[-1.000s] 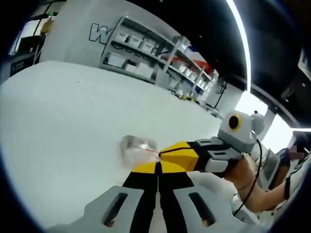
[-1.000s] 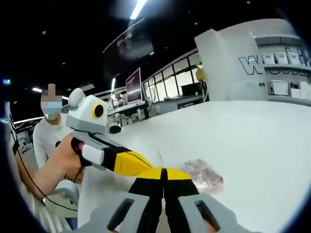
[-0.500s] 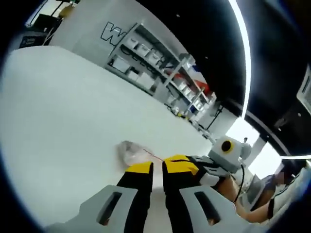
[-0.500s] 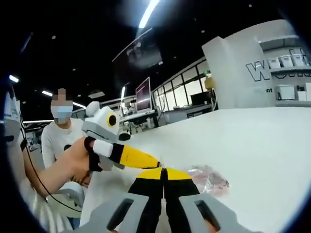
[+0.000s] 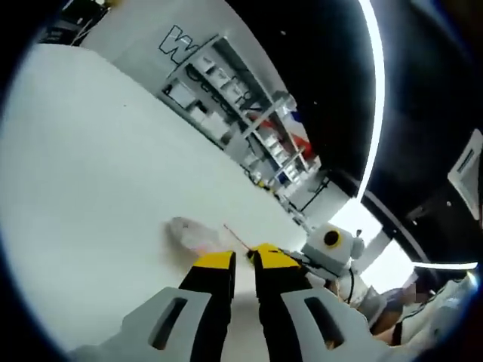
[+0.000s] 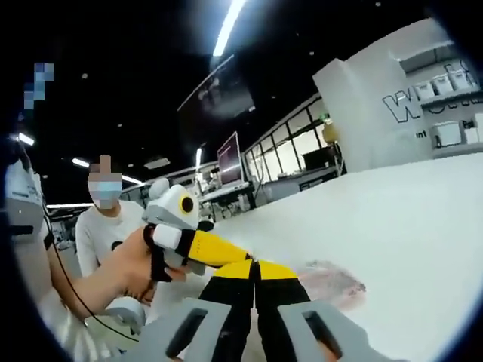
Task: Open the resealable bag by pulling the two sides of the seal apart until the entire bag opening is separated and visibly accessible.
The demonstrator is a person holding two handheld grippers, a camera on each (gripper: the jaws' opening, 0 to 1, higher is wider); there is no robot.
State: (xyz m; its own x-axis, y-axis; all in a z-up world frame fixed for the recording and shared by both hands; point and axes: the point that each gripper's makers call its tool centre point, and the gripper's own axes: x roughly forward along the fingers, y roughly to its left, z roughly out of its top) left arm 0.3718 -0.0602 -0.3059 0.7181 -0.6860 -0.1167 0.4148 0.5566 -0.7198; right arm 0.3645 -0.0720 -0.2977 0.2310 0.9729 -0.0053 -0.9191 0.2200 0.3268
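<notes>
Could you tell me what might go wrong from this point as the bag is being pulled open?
The left gripper stands slightly open beside the bag, so its hold on the seal edge may be lost. The right gripper is shut at the bag's thin edge; pulling could slip it off. The light bag could slide on the white table.

Resealable bag (image 5: 192, 234) lies on the table (image 5: 83, 173), just beyond the tips of the left gripper (image 5: 243, 260). Right gripper (image 5: 290, 260) meets it from the right. Shelving (image 5: 226, 98) stands behind the table's far edge. A seated person (image 6: 102, 230) is behind the left gripper's hand (image 6: 128, 264).
</notes>
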